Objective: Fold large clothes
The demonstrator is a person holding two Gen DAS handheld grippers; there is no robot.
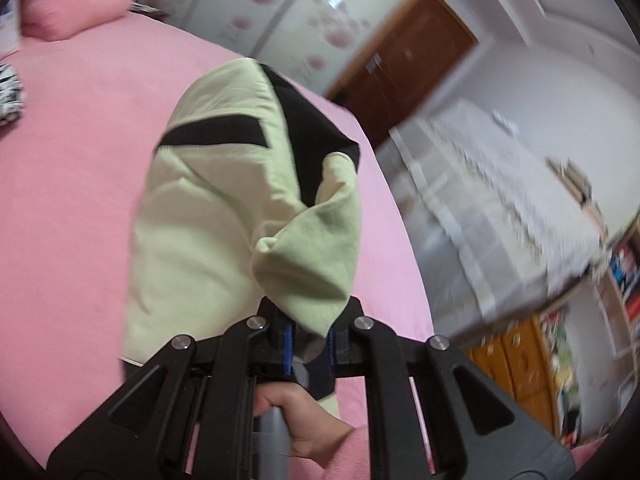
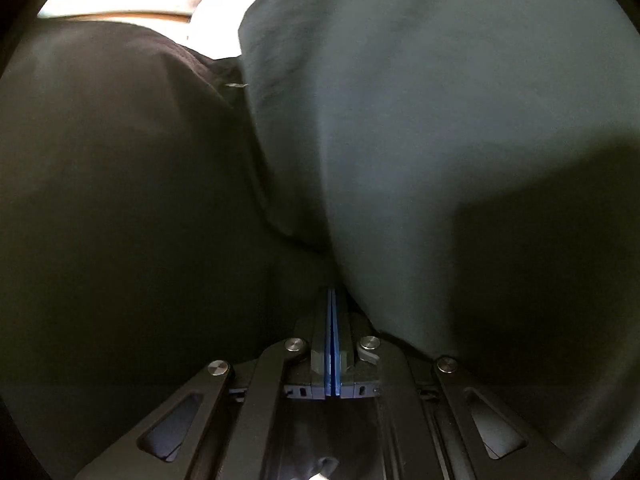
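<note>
The left wrist view takes in the room: a pink bed (image 1: 72,168), a pink pillow (image 1: 76,12) at its far left corner, a wardrobe with pale flower prints (image 1: 280,8), a brown door (image 1: 404,68) and a blurred white cloth-covered piece of furniture (image 1: 500,200) beyond the bed's right edge. The light green garment with black bands (image 1: 208,200) hangs lifted over the bed, running from the left claw (image 1: 310,336) away towards the bed's far right edge. That claw is nearly closed, its blue pads pinching a bunched green corner of the garment. A hand (image 1: 304,420) in a pink sleeve grips a grey handle beneath it.

The right wrist view shows none of this room; dark, shadowed cloth (image 2: 440,140) fills it, with only a bright strip at the top edge. The right claw (image 2: 333,304) is fully closed, its pads pressed together; cloth drapes over its tip, and whether it pinches any is unclear.

No readable writing appears in either view.
</note>
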